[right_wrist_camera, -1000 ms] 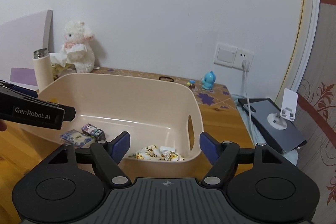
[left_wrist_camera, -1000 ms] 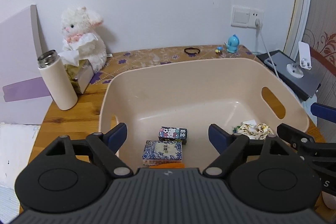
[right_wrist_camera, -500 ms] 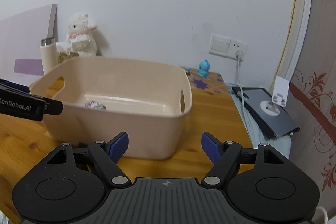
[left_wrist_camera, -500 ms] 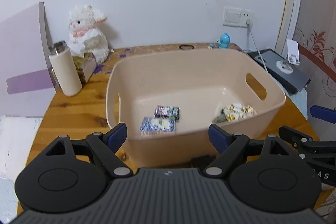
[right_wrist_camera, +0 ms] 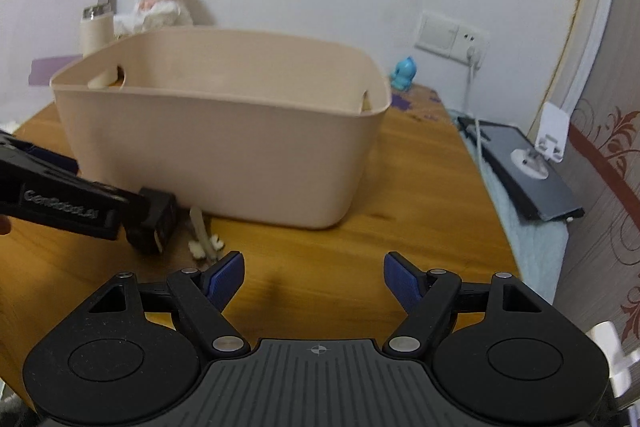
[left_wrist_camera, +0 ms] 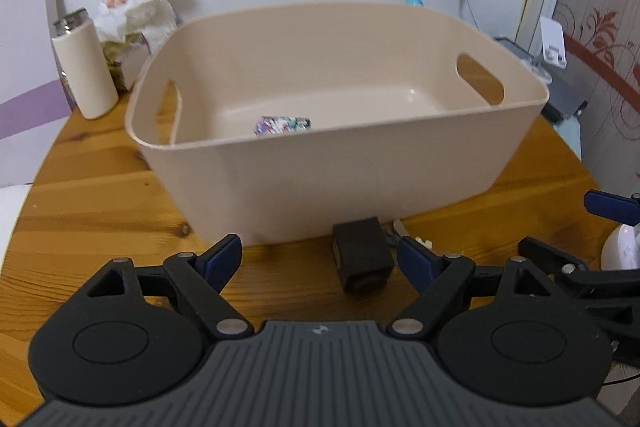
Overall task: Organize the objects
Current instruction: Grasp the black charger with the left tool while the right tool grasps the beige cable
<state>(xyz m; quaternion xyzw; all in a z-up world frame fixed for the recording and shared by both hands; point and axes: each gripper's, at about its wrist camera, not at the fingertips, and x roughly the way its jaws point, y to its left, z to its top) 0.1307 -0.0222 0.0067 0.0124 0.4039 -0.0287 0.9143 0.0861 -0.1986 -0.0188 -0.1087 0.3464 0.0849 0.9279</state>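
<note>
My left gripper (left_wrist_camera: 320, 259) has pulled back out of the beige bin (left_wrist_camera: 360, 163) and hangs open over the tabletop's near edge, a small black box (left_wrist_camera: 362, 255) between its fingers. Beside it lies something pale, perhaps a hair clip (right_wrist_camera: 204, 235). My right gripper (right_wrist_camera: 314, 277), lowered too, gapes empty; loose items remain.
</note>
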